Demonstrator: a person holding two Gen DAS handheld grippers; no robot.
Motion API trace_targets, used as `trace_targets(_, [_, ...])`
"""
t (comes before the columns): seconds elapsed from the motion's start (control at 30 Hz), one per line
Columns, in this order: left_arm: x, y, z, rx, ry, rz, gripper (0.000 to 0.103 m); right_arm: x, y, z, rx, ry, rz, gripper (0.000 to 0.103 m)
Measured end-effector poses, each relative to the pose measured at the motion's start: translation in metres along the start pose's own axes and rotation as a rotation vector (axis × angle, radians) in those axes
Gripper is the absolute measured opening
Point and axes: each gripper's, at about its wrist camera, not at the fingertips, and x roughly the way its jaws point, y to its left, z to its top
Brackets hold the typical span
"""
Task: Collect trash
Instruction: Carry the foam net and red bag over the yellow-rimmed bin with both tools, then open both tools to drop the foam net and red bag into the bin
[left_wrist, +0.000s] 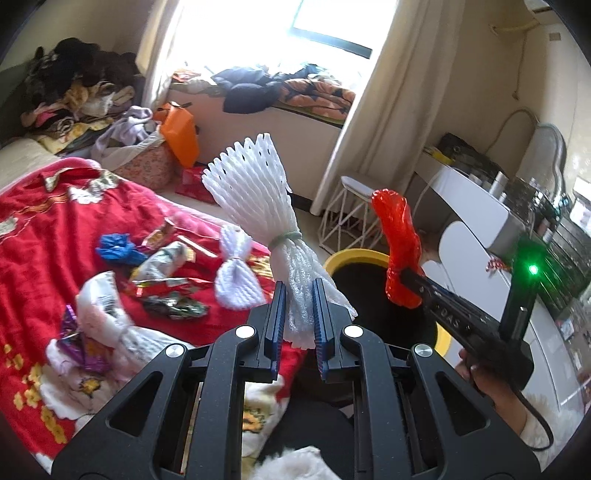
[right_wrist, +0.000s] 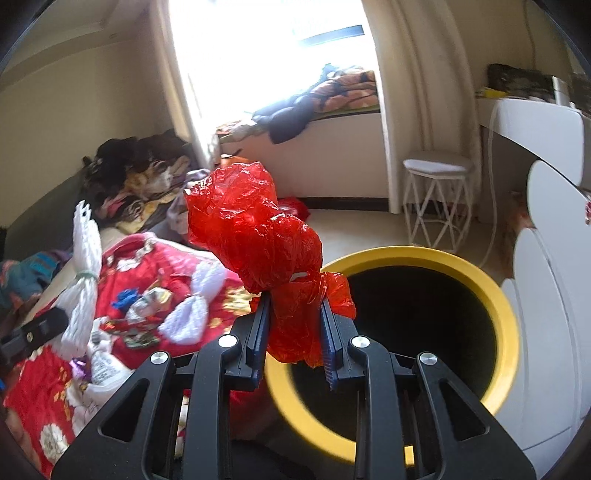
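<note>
My left gripper (left_wrist: 298, 291) is shut on a white foam fruit net (left_wrist: 255, 192) tied with a green band, held upright above the bed edge. My right gripper (right_wrist: 293, 306) is shut on a crumpled red plastic bag (right_wrist: 255, 221), held over the near rim of a yellow-rimmed black bin (right_wrist: 495, 291). The bin (left_wrist: 354, 255) and red bag (left_wrist: 400, 236) also show in the left wrist view, to the right of the foam net. More trash lies on the red blanket (left_wrist: 44, 229): a second foam net (left_wrist: 236, 277), a blue wad (left_wrist: 116, 247), foil wrappers (left_wrist: 170, 299).
A white wire stool (right_wrist: 437, 192) stands beyond the bin. White cabinets (right_wrist: 546, 295) are at the right. Clothes are piled on the sofa (left_wrist: 74, 85) and window sill (left_wrist: 280, 88). An orange bag (left_wrist: 181, 129) sits on the floor.
</note>
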Motion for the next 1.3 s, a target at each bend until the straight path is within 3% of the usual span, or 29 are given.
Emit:
trace_targets(0.53, [0.037,-0.049,-0.008,0.097,0.065,-0.092,0.01,-0.004,-0.058,-0.004,0.129,0.006,-0.118,0.024])
trace_targets(1.1, [0.101,-0.082,-0.017,0.154,0.184,-0.173,0.01,0.011,-0.09,-0.012,0.247,0.078,-0.159,0.024])
trace_targets(1.2, [0.114,-0.083,-0.019,0.138,0.214,-0.186,0.01,0.013,-0.094,-0.014,0.263,0.088,-0.155,0.026])
trace_targets(1.3, [0.123,-0.085,-0.02,0.142,0.221,-0.203,0.011,0.019,-0.096,-0.015,0.276,0.105,-0.173,0.046])
